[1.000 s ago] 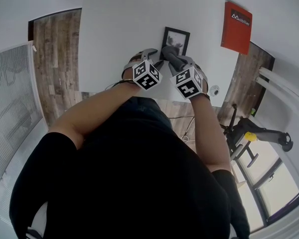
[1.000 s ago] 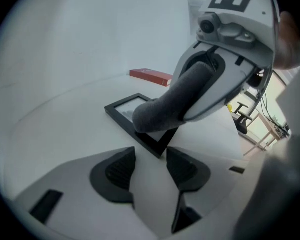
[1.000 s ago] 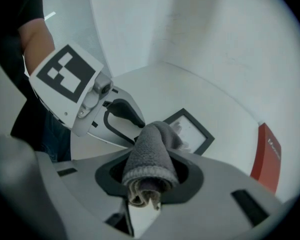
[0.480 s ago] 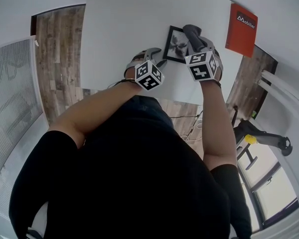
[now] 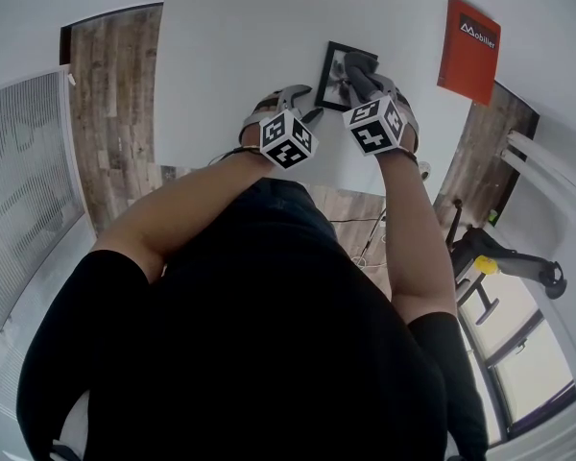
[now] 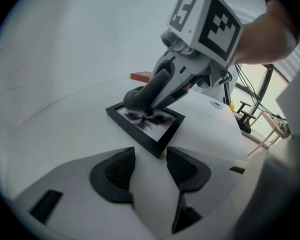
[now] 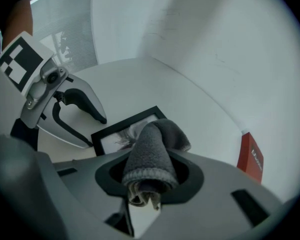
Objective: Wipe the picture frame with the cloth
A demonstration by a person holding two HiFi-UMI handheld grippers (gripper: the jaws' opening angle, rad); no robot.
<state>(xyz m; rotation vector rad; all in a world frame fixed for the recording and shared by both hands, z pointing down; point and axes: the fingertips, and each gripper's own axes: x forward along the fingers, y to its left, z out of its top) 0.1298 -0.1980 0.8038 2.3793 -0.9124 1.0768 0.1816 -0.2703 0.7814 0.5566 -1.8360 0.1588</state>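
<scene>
**White worktop: cloth on the picture, frame unsecured**

1. Right jaws. The right gripper (image 7: pixel 147 176) has its jaws clamped on the bunched end of a grey cloth (image 7: pixel 150 156). The free end of the cloth sticks out past the jaw tips and rests on the picture frame (image 6: pixel 155 126).

2. Left jaws. The left gripper (image 6: pixel 151 156) has its jaws moderately apart with nothing between them. They point at the near corner of the frame, just short of it, and do not touch it.

3. Task item. The black frame lies flat on the worktop (image 5: pixel 230 56) with the picture facing up. The cloth covers part of the glass on the side nearest the right gripper.

4. Surroundings. A red box (image 5: pixel 470 51) stands near the far edge of the worktop, well apart from the frame. Wooden floor shows beyond the worktop.

5. Step in hand, as judged: wiping the glass.

**Hazards**

- Frame slip. Nothing pins the frame down. A sideways stroke could slide or spin it across the smooth worktop. Bracing a corner with the left jaws would likely prevent this.
- Cloth pull-out. The cloth is held at one end only. Snagging on the raised frame edge could drag it from the jaws.
- Glass contact. Too steep a press could fold the cloth aside and bring the hard jaw tips onto the glass.
- Collision. The two grippers work close together; a stroke towards the near corner could knock them.
</scene>
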